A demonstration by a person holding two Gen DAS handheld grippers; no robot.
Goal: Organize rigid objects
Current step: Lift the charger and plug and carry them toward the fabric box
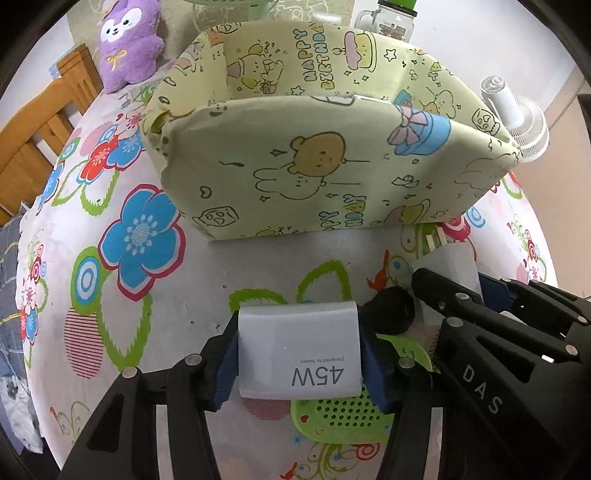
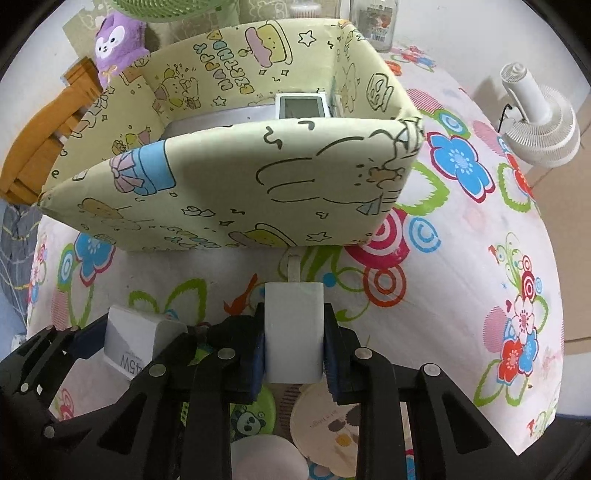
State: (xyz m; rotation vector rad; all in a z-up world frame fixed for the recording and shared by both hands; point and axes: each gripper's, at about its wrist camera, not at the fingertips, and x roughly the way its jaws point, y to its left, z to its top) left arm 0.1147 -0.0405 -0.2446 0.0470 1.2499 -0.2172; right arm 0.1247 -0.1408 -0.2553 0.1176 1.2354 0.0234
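two white chargers are in hand, one per gripper. the left gripper (image 1: 299, 363) has its jaws closed on the wider charger (image 1: 299, 354) marked 45w, blue pads pressing both its sides. the right gripper (image 2: 294, 345) has its jaws narrow and clamped on the slimmer charger (image 2: 294, 332), whose prongs point away toward 12 o'clock. the two grippers sit just beside each other, the right one at 3 o'clock of the left.

under them lie one green perforated piece (image 1: 343, 413), one round panda-print disc (image 2: 251, 415) and one pale round coaster (image 2: 327, 428), all partly hidden by the fingers.

at 12 o'clock, near, stands one yellow cartoon-print box (image 1: 295, 177), open on top; its near wall rises between the chargers and its inside, where one white device with a screen (image 2: 301, 105) shows. the floral-cloth surface (image 1: 140, 236) is bare at 9 o'clock of the left gripper and at 3 o'clock of the right.

farther off: one purple plush toy (image 1: 127, 40) at 11 o'clock, one glass jar (image 2: 375, 22) at 12, one white fan (image 2: 539, 122) at 2 by the surface's edge.
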